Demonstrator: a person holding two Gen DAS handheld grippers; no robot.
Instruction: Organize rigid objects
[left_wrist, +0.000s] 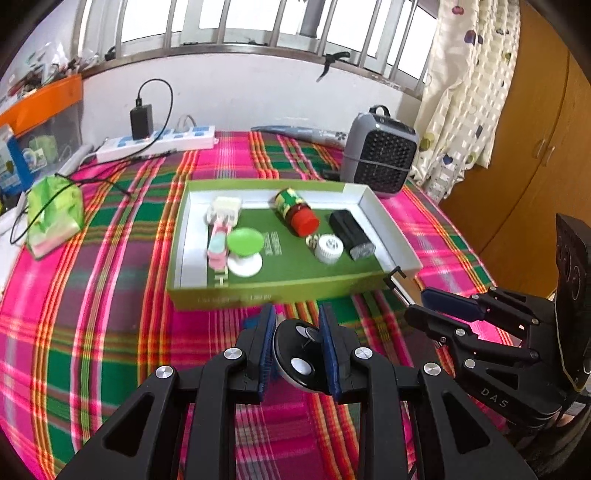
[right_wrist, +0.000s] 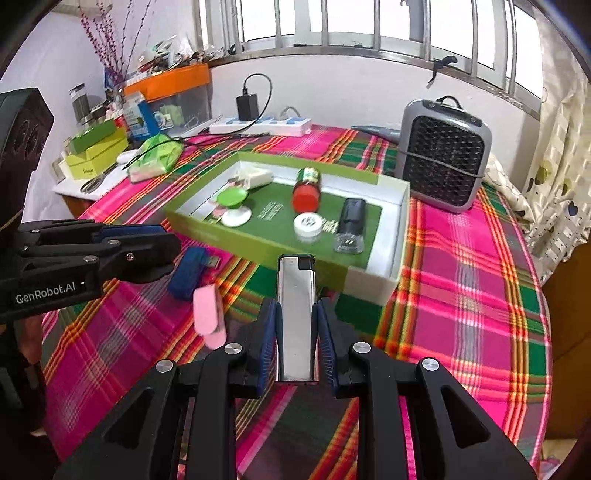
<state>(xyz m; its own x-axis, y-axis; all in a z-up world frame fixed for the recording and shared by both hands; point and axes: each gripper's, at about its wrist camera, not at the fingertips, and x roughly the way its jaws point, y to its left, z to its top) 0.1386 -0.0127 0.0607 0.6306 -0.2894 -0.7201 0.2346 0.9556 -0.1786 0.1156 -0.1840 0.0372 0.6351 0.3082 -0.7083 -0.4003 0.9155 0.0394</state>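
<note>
The left tool (left_wrist: 297, 345) fills the lower middle of its own view: two matte black fingers (left_wrist: 255, 347) built as open triangular frames, each with round silver screw heads at the joints and a ribbed blue pad on its inner face. The right tool (right_wrist: 295, 339) looks the same in its own view. Seen from the side at the right edge of the left view, the right tool (left_wrist: 424, 306) shows white letters "DAS" on its black body and a flat black plate with embossed circles behind it. At the left edge of the right view, the left tool (right_wrist: 173, 243) carries white "GenRobot.AI" lettering.
</note>
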